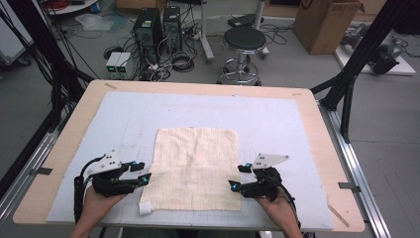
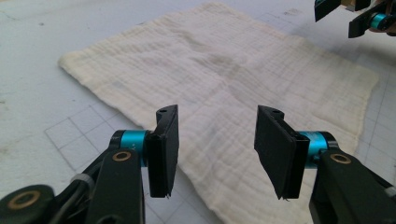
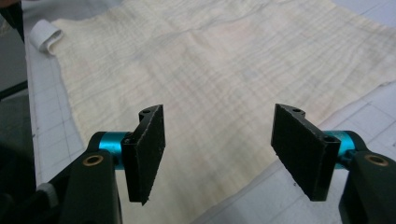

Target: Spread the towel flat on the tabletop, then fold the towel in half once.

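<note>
One cream cloth [image 1: 195, 168] lies flat on the pale mat [image 1: 277, 119] that covers the wooden table [image 1: 69, 134], close to the person's edge. One small white tag [image 1: 145, 208] sticks out at its near left corner; it looks rolled up, but it is too small to be sure.

There are two grippers, one at each side of the cloth. The left gripper [image 1: 139, 173] sits just beside the left edge, and its two black jaws stand apart with nothing pinched. The right gripper [image 1: 238, 177] sits at the right edge, and its two jaws are wide apart too, holding nothing. The cloth lies under both, loose.
</note>
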`<state>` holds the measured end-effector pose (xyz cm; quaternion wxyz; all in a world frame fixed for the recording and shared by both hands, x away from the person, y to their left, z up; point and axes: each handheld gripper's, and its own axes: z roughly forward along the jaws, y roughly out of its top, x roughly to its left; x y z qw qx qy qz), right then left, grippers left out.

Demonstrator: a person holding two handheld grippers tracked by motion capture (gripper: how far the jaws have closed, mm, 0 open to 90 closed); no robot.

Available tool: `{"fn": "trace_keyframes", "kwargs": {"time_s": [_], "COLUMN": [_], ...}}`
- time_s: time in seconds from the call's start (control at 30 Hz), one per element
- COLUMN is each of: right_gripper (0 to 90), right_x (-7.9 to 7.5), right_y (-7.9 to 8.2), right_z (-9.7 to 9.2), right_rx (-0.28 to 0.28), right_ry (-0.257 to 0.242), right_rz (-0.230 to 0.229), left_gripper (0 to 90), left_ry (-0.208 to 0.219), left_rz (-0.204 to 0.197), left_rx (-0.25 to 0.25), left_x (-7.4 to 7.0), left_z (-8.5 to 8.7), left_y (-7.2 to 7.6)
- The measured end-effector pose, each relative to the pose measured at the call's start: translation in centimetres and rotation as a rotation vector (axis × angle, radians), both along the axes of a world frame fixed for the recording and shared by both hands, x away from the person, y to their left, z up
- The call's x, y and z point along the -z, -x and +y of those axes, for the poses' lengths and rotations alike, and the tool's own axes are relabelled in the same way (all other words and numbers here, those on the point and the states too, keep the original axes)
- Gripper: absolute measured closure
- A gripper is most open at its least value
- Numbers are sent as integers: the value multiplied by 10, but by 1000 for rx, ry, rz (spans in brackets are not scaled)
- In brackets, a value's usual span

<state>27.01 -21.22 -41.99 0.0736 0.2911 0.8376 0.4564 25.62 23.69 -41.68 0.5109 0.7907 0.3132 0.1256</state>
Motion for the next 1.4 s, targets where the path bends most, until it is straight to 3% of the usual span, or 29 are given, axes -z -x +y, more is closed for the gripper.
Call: {"fn": "trace_keyframes", "kwargs": {"time_s": [0.23, 0.47, 1.4], "right_gripper": [266, 235, 220], "right_x": [-8, -11, -7], "right_y": [-9, -12, -11], "right_z": [-7, -11, -1], "right_rx": [57, 69, 39], "right_ry": [-6, -10, 29], "right_rz": [-15, -22, -17], "left_gripper": [458, 437, 405], "left_ry": [15, 16, -4], "left_rz": [-2, -6, 0], "left_rx": [-27, -31, -22], "left_x": [-1, -2, -2], "left_z": [6, 6, 2], "left_y": [-1, -2, -5]}}
